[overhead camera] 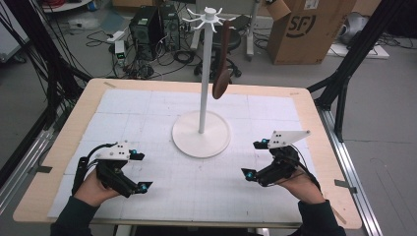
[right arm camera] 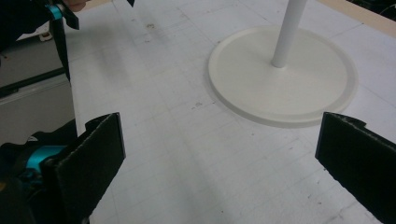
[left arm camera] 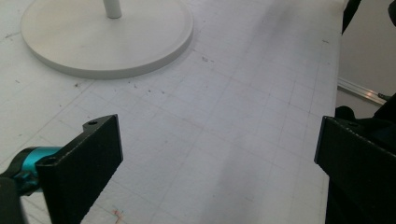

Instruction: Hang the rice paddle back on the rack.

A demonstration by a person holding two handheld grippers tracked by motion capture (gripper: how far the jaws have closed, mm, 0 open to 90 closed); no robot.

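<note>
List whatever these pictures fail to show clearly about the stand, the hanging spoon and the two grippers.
- Stand: both gripper views cut its pole off at the top edge, so the hooks are out of frame.
- Wooden spoon: high view, too small and blurred to tell how it hangs on its hook.
- Left gripper and right gripper: each gripper view's bottom edge cuts off the jaws' bases.

cardboard box (overhead camera: 312, 30) (floor) | 2 computer towers (overhead camera: 155, 24) | office chair (overhead camera: 231, 43)

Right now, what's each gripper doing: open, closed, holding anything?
Left gripper: open, holding nothing, over the mat.
Right gripper: open, holding nothing, near the stand base.
</note>
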